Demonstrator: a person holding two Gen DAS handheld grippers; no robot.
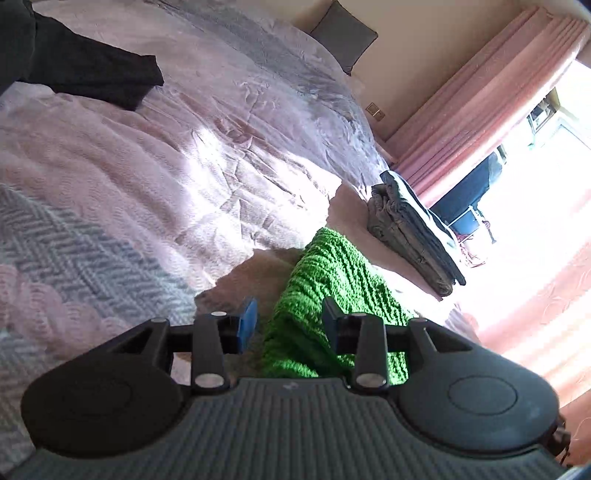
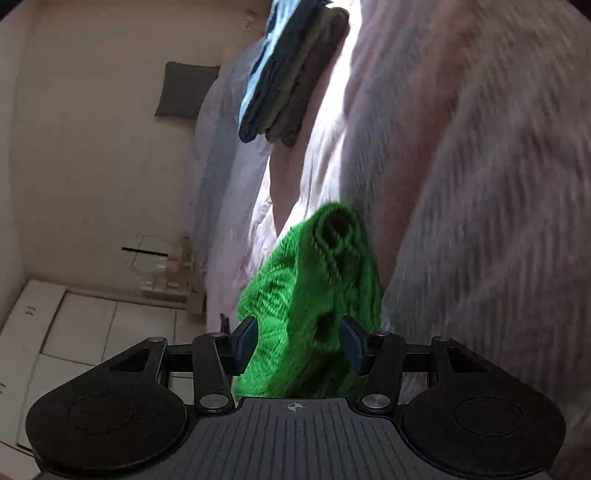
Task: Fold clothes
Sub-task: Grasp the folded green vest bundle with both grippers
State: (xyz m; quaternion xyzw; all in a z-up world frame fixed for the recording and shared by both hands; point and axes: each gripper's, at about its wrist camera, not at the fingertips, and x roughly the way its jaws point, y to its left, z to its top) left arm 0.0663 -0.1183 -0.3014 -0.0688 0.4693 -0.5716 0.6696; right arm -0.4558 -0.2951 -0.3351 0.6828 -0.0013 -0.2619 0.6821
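A bright green knitted garment point(image 1: 332, 280) lies on the pale pink bedcover point(image 1: 166, 166) and runs down between the jaws of my left gripper point(image 1: 290, 321). Those jaws stand apart: the right blue pad overlaps the knit, while the left pad point(image 1: 248, 325) shows a strip of bedcover beside it. In the blurred right wrist view the same green knit point(image 2: 306, 280) is bunched up and fills the gap of my right gripper point(image 2: 299, 341), both pads pressed against it. A stack of folded dark and grey clothes point(image 1: 410, 236) point(image 2: 291, 74) sits near the bed's edge.
A black garment point(image 1: 92, 74) lies at the far side of the bed. A grey herringbone blanket point(image 1: 74, 251) covers the near left. Beyond are a grey pillow point(image 1: 345, 35), pink curtains point(image 1: 480, 103), and a glass side table point(image 2: 155, 258) on pale floor tiles.
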